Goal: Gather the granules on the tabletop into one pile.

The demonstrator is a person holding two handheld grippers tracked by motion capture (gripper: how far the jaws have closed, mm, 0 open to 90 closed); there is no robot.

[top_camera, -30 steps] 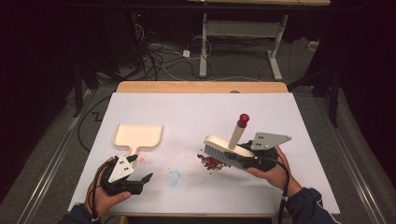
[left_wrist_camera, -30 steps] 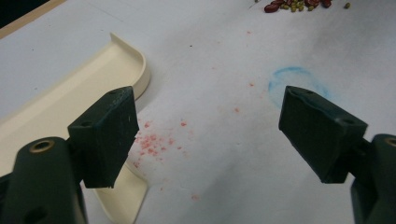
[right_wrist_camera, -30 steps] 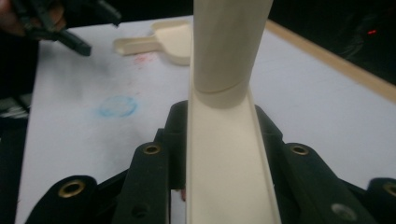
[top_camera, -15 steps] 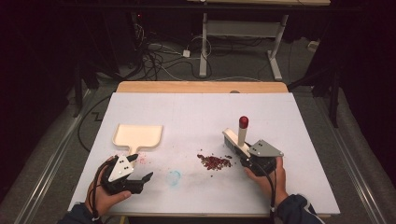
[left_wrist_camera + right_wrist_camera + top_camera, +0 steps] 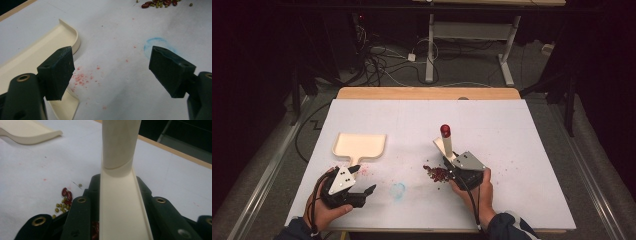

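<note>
A cream hand brush with a red-tipped handle stands tilted over a small pile of red and green beans. My right gripper is shut on the brush's cream back, just right of the beans. A cream dustpan lies flat at the left of the white table. My left gripper rests near its handle with jaws wide open and nothing between them. The dustpan's edge passes behind the left jaw.
A faint blue ring and pink specks mark the white tabletop between the hands. The wooden far edge borders a dark floor with cables and a desk frame.
My right gripper has carried the brush leftward and down to the beans, and the brush has swung from lying sideways to pointing away. The left gripper has stayed put.
</note>
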